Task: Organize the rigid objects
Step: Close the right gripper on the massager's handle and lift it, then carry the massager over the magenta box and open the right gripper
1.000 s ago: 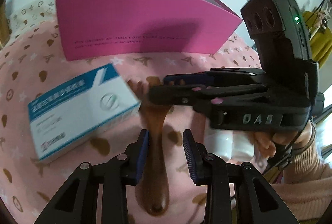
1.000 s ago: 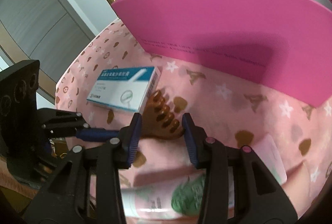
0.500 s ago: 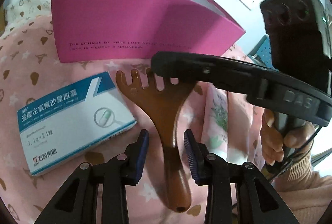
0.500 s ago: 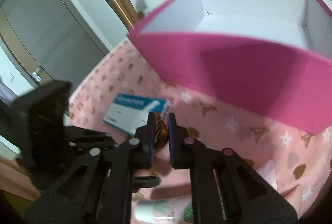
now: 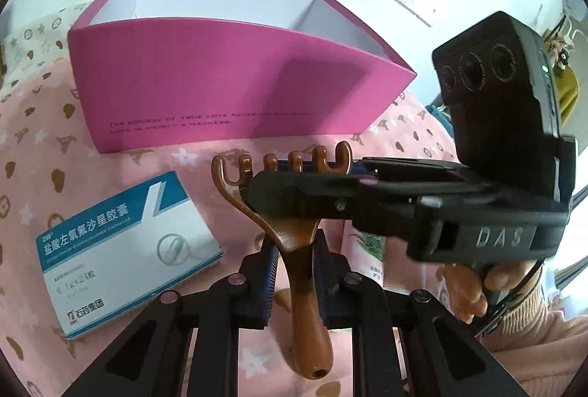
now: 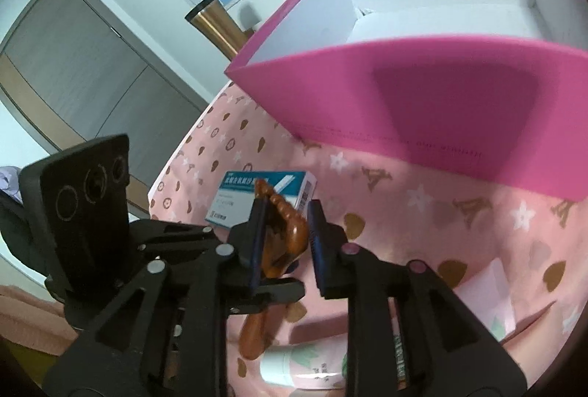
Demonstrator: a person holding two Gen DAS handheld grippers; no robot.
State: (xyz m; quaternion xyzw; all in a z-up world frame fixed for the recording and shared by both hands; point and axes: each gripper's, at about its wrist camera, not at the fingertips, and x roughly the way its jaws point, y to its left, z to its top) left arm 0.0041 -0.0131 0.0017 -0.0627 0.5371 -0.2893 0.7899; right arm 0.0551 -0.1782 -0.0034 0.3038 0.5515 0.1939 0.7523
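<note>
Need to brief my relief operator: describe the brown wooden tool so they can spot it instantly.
Start at the big pink box on the pink patterned cloth. In front of it, right of the blue-and-white medicine box, is the wooden massager: brown, glossy, a handle fanning into knobbed prongs.

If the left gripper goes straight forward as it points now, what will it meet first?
Probably the right gripper, which crosses just ahead of the left gripper, over the brown massage comb held between the fingers. Behind it stands the pink box; depth is unclear.
</note>
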